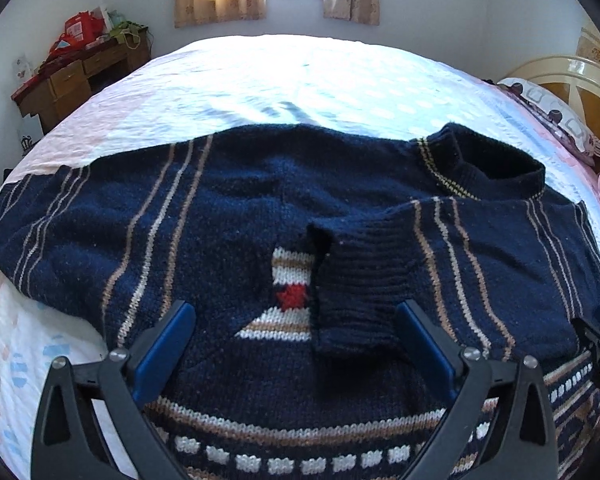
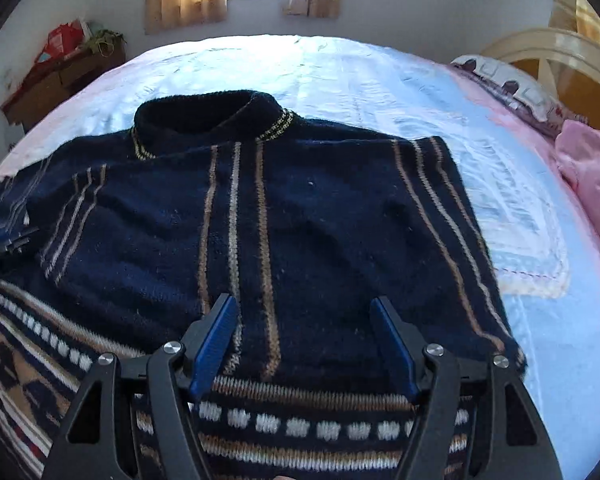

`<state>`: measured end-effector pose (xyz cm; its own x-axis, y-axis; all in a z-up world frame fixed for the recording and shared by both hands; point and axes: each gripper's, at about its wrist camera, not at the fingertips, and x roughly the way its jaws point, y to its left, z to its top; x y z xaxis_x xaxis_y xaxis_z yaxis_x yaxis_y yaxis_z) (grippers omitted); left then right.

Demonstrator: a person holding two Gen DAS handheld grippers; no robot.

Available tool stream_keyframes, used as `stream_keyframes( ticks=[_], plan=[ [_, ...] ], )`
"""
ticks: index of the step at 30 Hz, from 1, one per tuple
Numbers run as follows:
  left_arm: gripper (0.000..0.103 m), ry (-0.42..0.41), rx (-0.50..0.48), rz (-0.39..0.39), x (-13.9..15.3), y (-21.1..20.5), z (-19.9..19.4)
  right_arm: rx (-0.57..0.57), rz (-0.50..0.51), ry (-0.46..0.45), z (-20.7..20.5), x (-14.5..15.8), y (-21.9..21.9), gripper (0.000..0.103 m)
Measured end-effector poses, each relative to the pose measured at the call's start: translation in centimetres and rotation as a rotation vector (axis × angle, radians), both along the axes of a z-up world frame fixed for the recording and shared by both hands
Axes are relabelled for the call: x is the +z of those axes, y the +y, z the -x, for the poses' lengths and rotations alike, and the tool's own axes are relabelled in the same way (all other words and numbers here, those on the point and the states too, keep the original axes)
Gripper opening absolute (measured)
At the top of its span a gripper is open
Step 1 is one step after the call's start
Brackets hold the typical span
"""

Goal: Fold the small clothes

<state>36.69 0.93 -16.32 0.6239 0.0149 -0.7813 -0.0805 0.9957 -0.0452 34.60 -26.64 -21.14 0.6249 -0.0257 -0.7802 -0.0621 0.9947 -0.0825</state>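
A small navy knitted sweater (image 1: 228, 208) with tan and white stripes lies flat on the bed, sleeves folded across its body. One ribbed cuff (image 1: 356, 280) lies over a red and white motif (image 1: 292, 296). Its collar (image 1: 488, 164) points to the far right. My left gripper (image 1: 296, 316) is open just above the sweater, its fingers on either side of the cuff. In the right wrist view the sweater (image 2: 300, 220) has its collar (image 2: 208, 116) far left. My right gripper (image 2: 304, 312) is open and empty over the folded sleeve, near the patterned hem (image 2: 300, 428).
The bed (image 1: 300, 80) has a white, pink and pale blue quilt. A wooden desk (image 1: 80, 76) with red clutter stands at the far left. A pillow (image 2: 512, 88) and cream headboard (image 2: 548, 52) are at the right, with pink fabric (image 2: 592, 168) beside them.
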Motion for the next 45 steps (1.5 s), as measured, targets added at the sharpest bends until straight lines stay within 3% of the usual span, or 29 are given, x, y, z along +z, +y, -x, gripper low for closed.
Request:
stream_keyframes(
  ticks=[5, 11, 15, 17, 23, 27, 31, 34, 35, 37, 41, 45],
  plan=[
    [0.103, -0.004, -0.004, 0.022, 0.0, 0.3, 0.1, -0.012, 0.036, 0.002, 1.0, 0.6, 0.7, 0.069],
    [0.103, -0.010, -0.005, 0.042, 0.0, 0.6, 0.4, 0.001, -0.033, -0.076, 0.5, 3.2, 4.1, 0.069],
    [0.103, -0.007, -0.004, 0.044, 0.0, 0.6, 0.4, 0.055, -0.031, -0.096, -0.5, 2.4, 7.6, 0.069],
    [0.103, -0.008, -0.004, 0.045, 0.0, 0.7, 0.4, 0.082, -0.019, -0.049, -0.9, 1.0, 8.9, 0.069],
    [0.103, -0.009, -0.006, 0.051, 0.0, 0.7, 0.5, 0.131, -0.031, -0.033, 0.4, 0.2, 8.9, 0.068],
    [0.103, -0.029, 0.007, 0.096, 0.3, 1.7, 1.4, 0.145, 0.019, -0.082, 2.0, 1.4, 6.6, 0.060],
    [0.103, -0.099, 0.018, 0.100, 1.2, 2.6, 3.7, 0.036, 0.047, -0.134, 1.3, 3.7, 0.2, 0.058],
    [0.103, -0.117, 0.027, 0.095, 1.3, 2.6, 4.1, -0.071, 0.054, -0.097, -2.2, 3.7, -4.5, 0.051],
    [0.103, -0.107, 0.024, 0.083, 1.1, 2.4, 3.9, -0.100, 0.048, -0.064, -3.7, 3.1, -6.1, 0.045],
    [0.103, -0.088, 0.021, 0.052, 0.9, 1.9, 3.7, -0.131, 0.079, 0.016, -6.4, 1.1, -8.3, 0.043],
    [0.103, -0.074, -0.014, 0.028, 0.9, 1.6, 4.7, -0.135, 0.067, 0.022, -7.1, 1.1, -9.8, 0.043],
    [0.103, -0.046, -0.036, 0.086, 0.9, 2.6, 7.4, -0.069, -0.066, -0.006, -3.2, 3.0, -10.3, 0.043]
  ],
)
